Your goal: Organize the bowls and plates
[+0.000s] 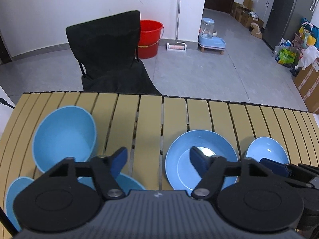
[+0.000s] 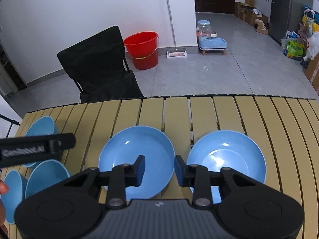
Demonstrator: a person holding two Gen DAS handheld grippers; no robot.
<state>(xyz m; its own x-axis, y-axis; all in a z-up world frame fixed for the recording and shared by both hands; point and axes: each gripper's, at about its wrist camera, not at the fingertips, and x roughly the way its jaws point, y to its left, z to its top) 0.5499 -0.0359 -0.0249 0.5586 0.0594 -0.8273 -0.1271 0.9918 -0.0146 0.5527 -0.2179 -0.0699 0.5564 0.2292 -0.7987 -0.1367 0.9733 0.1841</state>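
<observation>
**Both grippers spread, nothing held**

The left gripper (image 1: 158, 158) hangs level with its jaws spread wide, the blue pads (image 1: 119, 159) angled outward and nothing between them. The right gripper (image 2: 159, 170) is parted more narrowly, its pads (image 2: 140, 168) facing each other squarely, the gap bare. In the right wrist view the left gripper's side crosses the left edge as a black bar. At that edge a sliver of the person's hand (image 2: 3, 189) shows.
</observation>
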